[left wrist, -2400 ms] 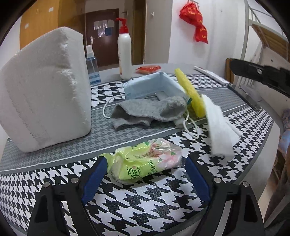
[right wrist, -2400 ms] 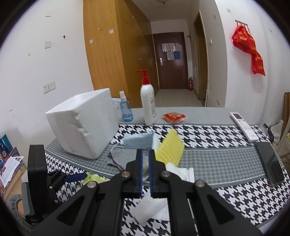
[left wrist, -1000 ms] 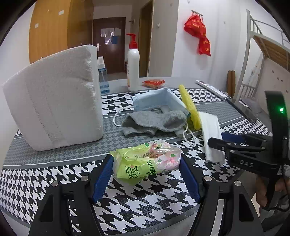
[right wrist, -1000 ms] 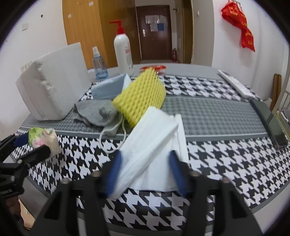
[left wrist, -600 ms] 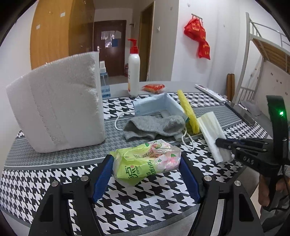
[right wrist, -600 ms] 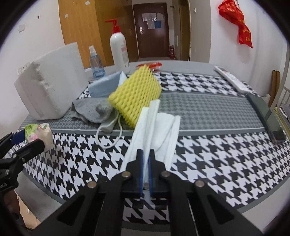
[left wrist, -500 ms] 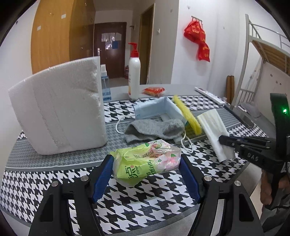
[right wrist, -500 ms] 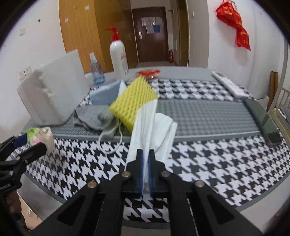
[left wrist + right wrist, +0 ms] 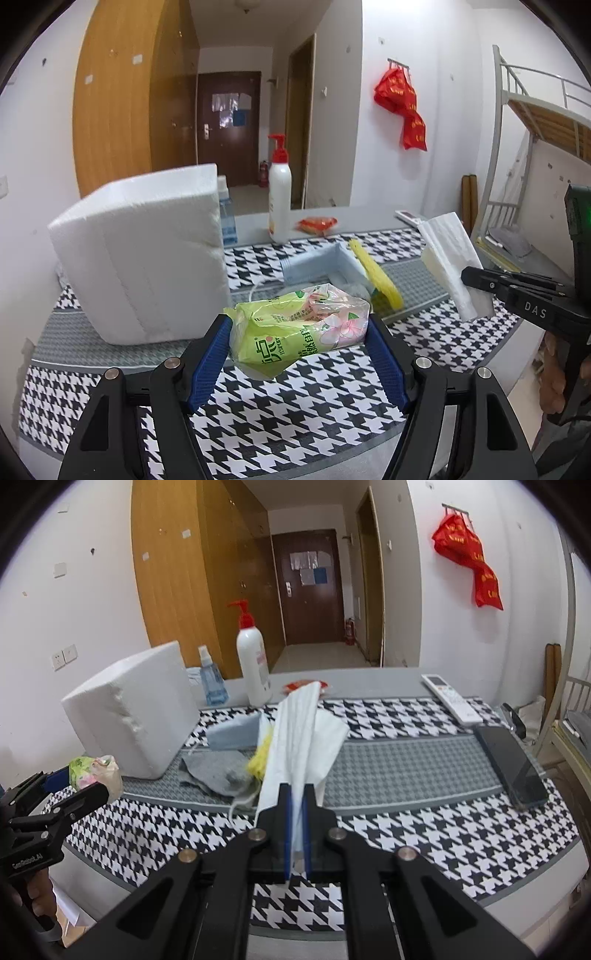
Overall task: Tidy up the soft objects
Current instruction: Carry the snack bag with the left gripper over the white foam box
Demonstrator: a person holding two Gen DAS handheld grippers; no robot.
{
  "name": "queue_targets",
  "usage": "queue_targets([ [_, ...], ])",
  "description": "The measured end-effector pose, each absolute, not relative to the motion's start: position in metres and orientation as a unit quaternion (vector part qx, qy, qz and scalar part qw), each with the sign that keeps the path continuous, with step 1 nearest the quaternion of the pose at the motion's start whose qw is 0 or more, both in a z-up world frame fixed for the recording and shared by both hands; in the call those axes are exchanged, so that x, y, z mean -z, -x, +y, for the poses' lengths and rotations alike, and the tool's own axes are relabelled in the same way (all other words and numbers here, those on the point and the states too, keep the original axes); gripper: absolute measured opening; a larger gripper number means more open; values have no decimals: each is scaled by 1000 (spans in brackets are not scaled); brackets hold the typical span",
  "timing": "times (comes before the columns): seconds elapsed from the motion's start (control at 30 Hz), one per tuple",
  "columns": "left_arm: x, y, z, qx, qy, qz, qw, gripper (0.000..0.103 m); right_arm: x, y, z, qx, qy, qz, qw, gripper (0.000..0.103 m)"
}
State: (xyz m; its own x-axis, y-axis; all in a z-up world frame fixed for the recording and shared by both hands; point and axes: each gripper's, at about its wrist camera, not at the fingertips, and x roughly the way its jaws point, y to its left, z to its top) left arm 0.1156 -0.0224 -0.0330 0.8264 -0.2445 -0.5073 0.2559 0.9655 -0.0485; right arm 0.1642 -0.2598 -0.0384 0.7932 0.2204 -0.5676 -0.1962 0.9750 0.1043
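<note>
Right wrist alone shows phone (image 9: 511, 766); left tongs (image 9: 297, 354) grip tissue pack (image 9: 299, 332), right tongs (image 9: 297, 834) white mask (image 9: 299, 746)

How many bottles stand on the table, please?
2: a white pump bottle near the far edge, and a small blue spray bottle beside the foam block. Others may hide behind that block.

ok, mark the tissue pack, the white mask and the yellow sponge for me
tissue pack (image 9: 295, 328), left wrist view, on its green printed front.
white mask (image 9: 295, 734), right wrist view, on its pleated middle.
yellow sponge (image 9: 376, 275), left wrist view, on its long upper edge.
</note>
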Motion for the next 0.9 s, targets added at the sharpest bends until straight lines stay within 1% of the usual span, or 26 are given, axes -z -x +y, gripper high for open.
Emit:
queue_targets([
  [0.6, -4, -107, -16, 89, -15, 205, 975, 73, -7, -158, -237, -169, -8, 234, 957, 7],
  [0.9, -23, -106, -6, 58, -17, 178, 982, 73, -23, -161, -224, -193, -6, 214, 958, 7],
])
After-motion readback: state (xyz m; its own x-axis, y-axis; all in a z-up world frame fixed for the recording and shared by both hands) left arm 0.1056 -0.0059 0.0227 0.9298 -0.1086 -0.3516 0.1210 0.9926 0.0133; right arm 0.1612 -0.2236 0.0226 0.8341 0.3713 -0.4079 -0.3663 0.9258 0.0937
